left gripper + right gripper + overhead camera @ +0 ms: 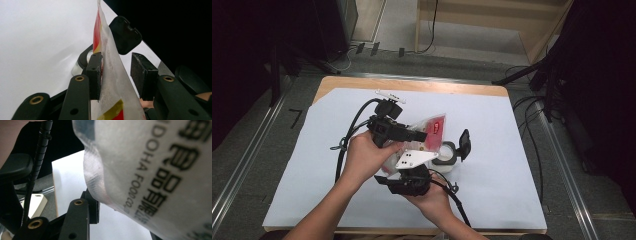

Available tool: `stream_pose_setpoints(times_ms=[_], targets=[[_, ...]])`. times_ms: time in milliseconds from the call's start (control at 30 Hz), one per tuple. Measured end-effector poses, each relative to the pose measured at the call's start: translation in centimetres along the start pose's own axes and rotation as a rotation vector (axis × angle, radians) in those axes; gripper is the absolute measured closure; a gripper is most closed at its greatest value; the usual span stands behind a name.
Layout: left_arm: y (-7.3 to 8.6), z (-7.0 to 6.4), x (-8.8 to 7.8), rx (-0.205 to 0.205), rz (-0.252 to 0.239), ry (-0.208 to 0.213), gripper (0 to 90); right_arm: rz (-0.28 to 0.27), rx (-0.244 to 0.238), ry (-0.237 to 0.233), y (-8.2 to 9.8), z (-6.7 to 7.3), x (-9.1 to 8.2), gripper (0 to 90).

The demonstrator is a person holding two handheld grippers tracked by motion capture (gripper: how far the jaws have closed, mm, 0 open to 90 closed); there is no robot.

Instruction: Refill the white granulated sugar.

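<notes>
Standing beside pouch: open jar

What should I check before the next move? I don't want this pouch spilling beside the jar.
1. Flip lid of the jar open: ok.
2. Left gripper clamped on the food pouch: not ok; one pad touches the pouch, the other stands apart.
3. Right gripper clamped on the pouch: cannot tell; the pouch covers one of its jaws.
4. Pouch lined up over the jar mouth: cannot tell.
5. Pouch already torn open: cannot tell.
</notes>
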State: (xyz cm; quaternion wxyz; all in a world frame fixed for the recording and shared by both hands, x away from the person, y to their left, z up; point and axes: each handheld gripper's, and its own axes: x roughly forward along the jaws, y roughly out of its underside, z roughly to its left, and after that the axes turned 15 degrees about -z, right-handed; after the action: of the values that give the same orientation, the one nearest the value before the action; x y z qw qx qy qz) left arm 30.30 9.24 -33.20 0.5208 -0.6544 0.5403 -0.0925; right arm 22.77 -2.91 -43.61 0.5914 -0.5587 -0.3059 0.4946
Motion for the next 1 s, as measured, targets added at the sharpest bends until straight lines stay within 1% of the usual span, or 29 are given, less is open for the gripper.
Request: stream_pose_setpoints(times_ms=[33, 133, 267, 367, 400, 433, 567, 667, 767, 1000], targets=[[-0.1, 0.0, 0.0, 0.005, -0.002, 0.001, 62.2, -0.003, -0.005, 0.002, -0.1, 0.0, 0.0, 63.5], [-0.4, 0.0, 0.1, -0.001, -0.008, 0.003, 62.3, -0.005, -0.014, 0.008, -0.4, -0.2, -0.2, 63.4], [-0.3, 0.3, 0.6, -0.002, 0.016, -0.004, 62.3, 0.007, 0.014, -0.002, -0.2, -0.5, -0.2, 63.4], [-0.4, 0.3, 0.9, 0.001, 0.014, -0.001, 62.5, 0.002, 0.016, 0.006, -0.1, -0.7, -0.3, 63.4], [-0.5, 0.3, 0.9, 0.005, 0.020, 0.002, 62.6, 0.002, 0.016, 0.010, -0.1, -0.8, -0.3, 63.4], [-0.5, 0.3, 1.0, 0.002, 0.014, 0.003, 62.6, 0.001, 0.016, 0.011, -0.1, -0.8, -0.3, 63.4], [-0.5, 0.3, 1.1, 0.003, 0.011, 0.008, 62.7, 0.001, 0.019, 0.015, -0.1, -0.8, -0.4, 63.2], [-0.7, 0.2, 1.1, 0.016, 0.013, 0.013, 62.9, -0.002, 0.022, 0.018, -0.2, -0.7, -0.5, 63.0], [-0.8, 0.0, 1.2, 0.016, 0.010, 0.025, 62.7, -0.005, 0.023, 0.016, -0.2, -0.7, -0.5, 63.0], [-1.0, -0.2, 1.4, 0.026, 0.016, 0.028, 63.0, -0.009, 0.022, 0.025, -0.3, -0.5, -0.8, 63.3]])
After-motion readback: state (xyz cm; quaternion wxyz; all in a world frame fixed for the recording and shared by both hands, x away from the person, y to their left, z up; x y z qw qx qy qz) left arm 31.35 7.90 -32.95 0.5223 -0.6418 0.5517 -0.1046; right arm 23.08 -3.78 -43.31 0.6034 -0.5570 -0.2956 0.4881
